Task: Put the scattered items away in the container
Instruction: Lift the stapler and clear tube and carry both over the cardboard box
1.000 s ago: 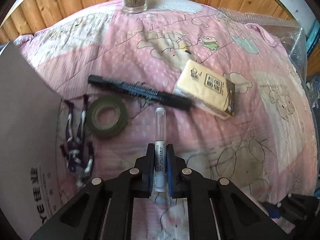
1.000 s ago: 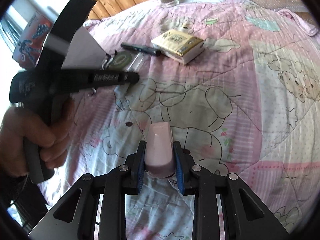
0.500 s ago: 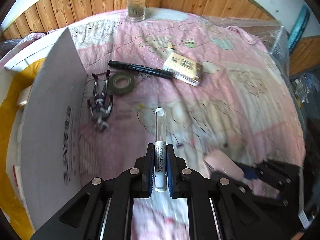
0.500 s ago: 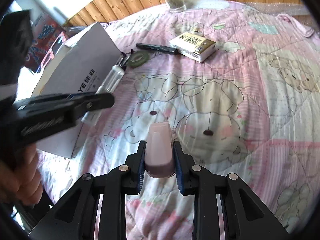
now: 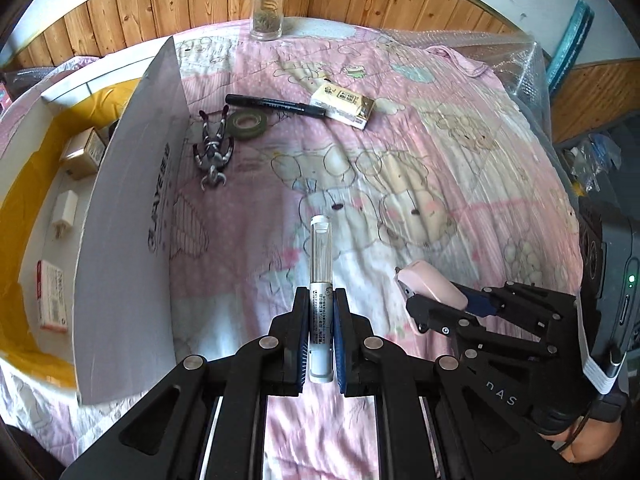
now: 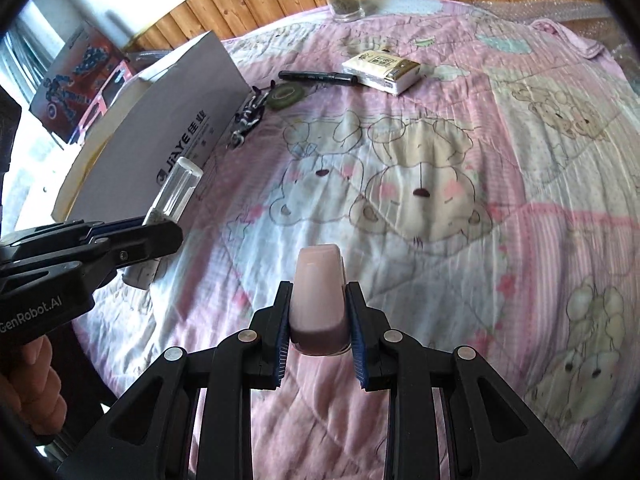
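Two loads held: left gripper (image 5: 321,332) clamps a tube (image 5: 321,276), right gripper (image 6: 318,336) a pink case (image 6: 318,296); box (image 5: 132,200) lies left, nearer the left gripper.

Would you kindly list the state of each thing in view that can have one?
left gripper: shut on the glue stick.
right gripper: shut on the pink case.
cardboard box: open, flap upright, small items inside.
glass jar: upright, lid on.
black marker: lying flat, capped.
tissue pack: lying flat.
green tape roll: lying flat.
toy figure: lying beside the box.
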`<state>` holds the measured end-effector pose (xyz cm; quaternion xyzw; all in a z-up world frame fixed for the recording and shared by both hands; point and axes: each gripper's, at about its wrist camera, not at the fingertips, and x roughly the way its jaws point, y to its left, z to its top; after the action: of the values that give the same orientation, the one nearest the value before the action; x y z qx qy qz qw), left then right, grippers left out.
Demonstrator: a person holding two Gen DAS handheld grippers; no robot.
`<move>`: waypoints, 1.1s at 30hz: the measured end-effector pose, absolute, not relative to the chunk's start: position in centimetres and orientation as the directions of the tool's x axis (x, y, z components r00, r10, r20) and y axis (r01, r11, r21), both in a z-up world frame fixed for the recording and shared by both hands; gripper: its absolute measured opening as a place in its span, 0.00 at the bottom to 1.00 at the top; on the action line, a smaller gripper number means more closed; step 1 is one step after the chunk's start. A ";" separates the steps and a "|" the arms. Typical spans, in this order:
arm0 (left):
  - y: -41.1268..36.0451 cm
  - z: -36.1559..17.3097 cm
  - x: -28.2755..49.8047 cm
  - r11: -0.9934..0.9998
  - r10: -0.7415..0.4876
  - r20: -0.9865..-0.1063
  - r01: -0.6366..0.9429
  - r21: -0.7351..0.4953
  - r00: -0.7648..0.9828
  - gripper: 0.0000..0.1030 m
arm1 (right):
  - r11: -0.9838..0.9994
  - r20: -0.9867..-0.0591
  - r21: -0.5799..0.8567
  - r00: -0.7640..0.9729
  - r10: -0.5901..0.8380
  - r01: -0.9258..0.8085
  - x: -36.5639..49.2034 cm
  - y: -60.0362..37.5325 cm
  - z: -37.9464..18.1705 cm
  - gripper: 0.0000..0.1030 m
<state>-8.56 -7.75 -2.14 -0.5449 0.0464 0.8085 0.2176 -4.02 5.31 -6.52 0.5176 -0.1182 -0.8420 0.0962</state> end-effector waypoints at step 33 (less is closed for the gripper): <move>-17.4 4.4 -0.1 -0.876 0.434 -0.810 -0.394 -0.278 -0.394 0.11 | -0.937 -0.798 0.278 -0.492 -0.348 0.211 3.6 -5.6 0.0 0.27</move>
<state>-0.12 -17.37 4.42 -0.4914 -0.0204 0.8346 0.2480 3.65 -5.57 0.02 0.4770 -0.0715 -0.8608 0.1624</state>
